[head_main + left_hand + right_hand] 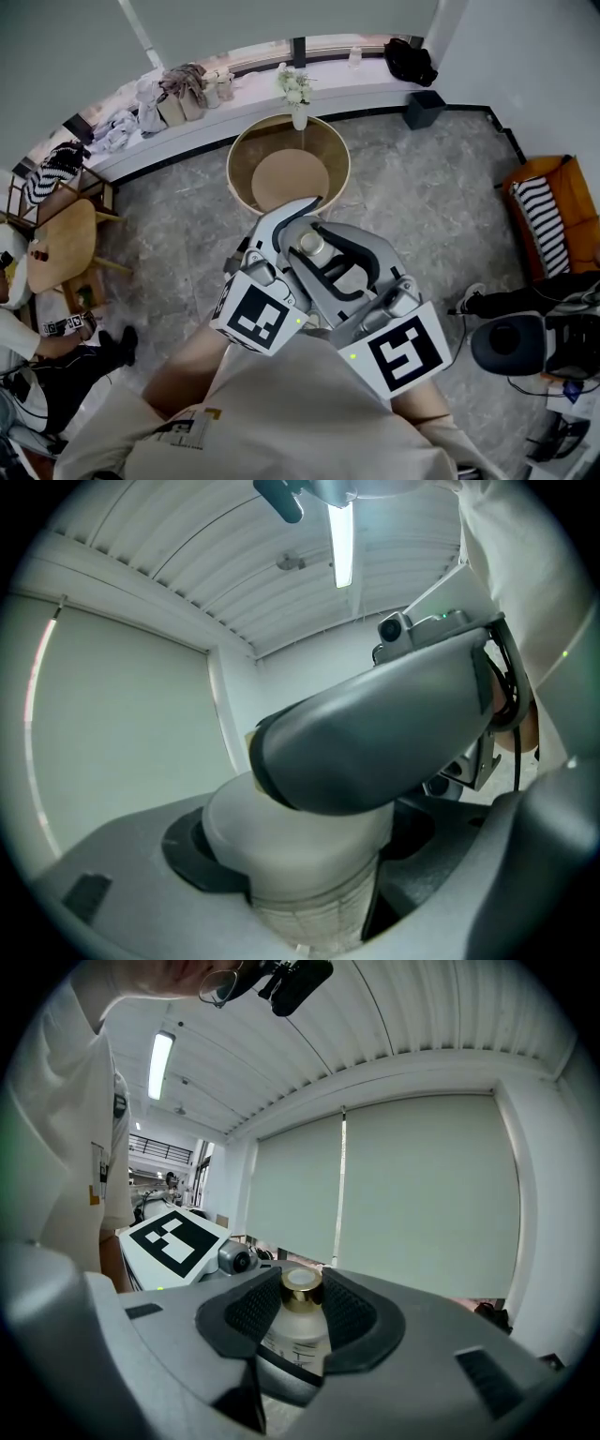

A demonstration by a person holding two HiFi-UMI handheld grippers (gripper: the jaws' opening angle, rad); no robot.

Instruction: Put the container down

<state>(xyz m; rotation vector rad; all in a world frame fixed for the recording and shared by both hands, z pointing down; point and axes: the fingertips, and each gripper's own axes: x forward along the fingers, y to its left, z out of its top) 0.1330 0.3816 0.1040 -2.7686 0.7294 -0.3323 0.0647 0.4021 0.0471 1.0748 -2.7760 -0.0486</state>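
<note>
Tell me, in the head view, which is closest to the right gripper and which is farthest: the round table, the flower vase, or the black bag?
From the right gripper, shut on the container:
1. Round table, just below and ahead.
2. Flower vase, at the table's far edge.
3. Black bag, on the window ledge, far right.

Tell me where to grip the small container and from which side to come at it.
Take the container by its round body below the cap, coming in level from a side with pads on opposite walls. It stands upright, and the body looks wider than the cap. The left tool and right tool both close on it from the sides.
</note>
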